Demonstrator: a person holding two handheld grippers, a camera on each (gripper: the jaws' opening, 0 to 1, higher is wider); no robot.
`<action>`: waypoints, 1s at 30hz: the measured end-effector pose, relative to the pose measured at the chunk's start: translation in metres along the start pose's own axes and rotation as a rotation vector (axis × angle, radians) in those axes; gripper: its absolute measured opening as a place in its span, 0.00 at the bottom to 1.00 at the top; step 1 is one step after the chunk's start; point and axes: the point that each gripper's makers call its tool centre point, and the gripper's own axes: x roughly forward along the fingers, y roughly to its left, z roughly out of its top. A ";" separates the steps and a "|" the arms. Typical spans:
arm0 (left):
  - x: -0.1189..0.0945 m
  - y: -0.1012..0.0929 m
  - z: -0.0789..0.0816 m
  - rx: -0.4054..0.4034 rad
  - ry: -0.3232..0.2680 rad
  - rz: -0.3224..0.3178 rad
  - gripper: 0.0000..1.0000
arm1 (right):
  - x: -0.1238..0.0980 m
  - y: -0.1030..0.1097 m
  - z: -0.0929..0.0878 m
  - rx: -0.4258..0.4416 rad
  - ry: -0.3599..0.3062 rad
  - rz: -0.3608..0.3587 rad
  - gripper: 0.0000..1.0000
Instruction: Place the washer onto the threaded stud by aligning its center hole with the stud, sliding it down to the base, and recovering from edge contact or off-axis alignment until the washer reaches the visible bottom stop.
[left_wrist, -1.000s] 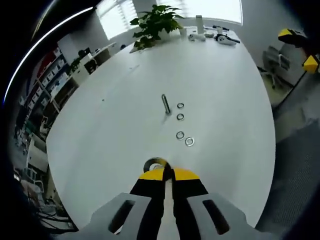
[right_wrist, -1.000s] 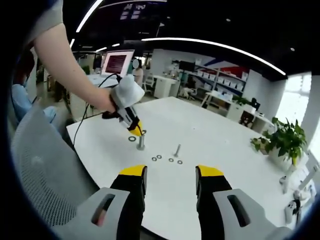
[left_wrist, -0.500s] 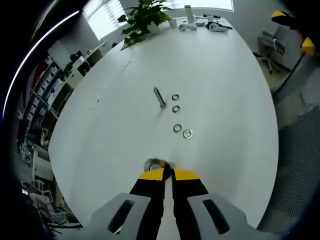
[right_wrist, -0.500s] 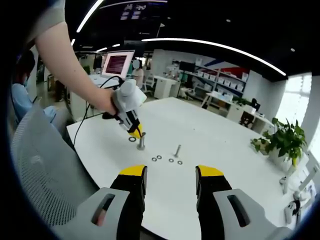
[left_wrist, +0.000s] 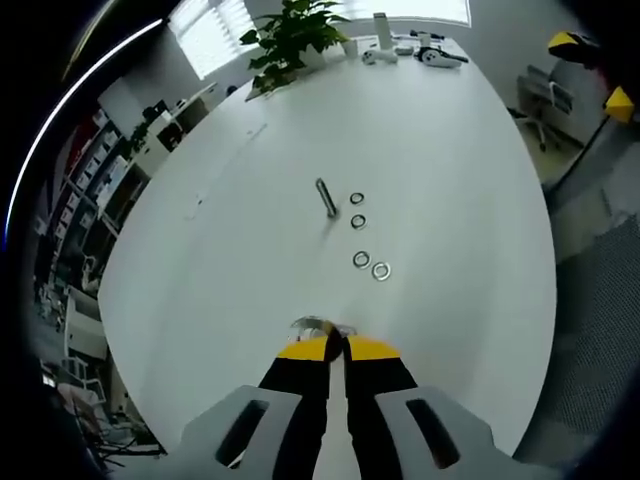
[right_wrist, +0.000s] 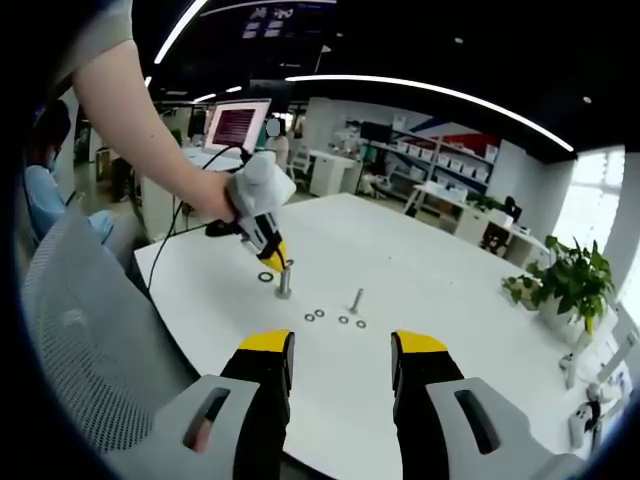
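**At the left gripper's tip: washer held beside the stud top, not yet threaded**

Just ahead of the left gripper, whose jaws are clenched on the washer, the threaded stud stands upright on the counter. The washer is seen level with the stud's top, off to one side; the alignment step is judged in hand. Next, the hole must be centred over the stud, then lowered. The right gripper is held released, well back from the spare washers.
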 end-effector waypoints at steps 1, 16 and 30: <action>0.000 0.000 0.001 0.006 -0.001 0.002 0.02 | 0.000 0.000 0.000 -0.001 0.000 0.000 0.41; 0.003 -0.004 0.005 0.077 0.017 -0.005 0.00 | -0.001 -0.001 0.000 0.003 -0.003 -0.006 0.41; 0.001 -0.025 0.009 -0.070 -0.069 -0.021 0.00 | -0.001 -0.001 0.001 0.004 -0.007 -0.003 0.41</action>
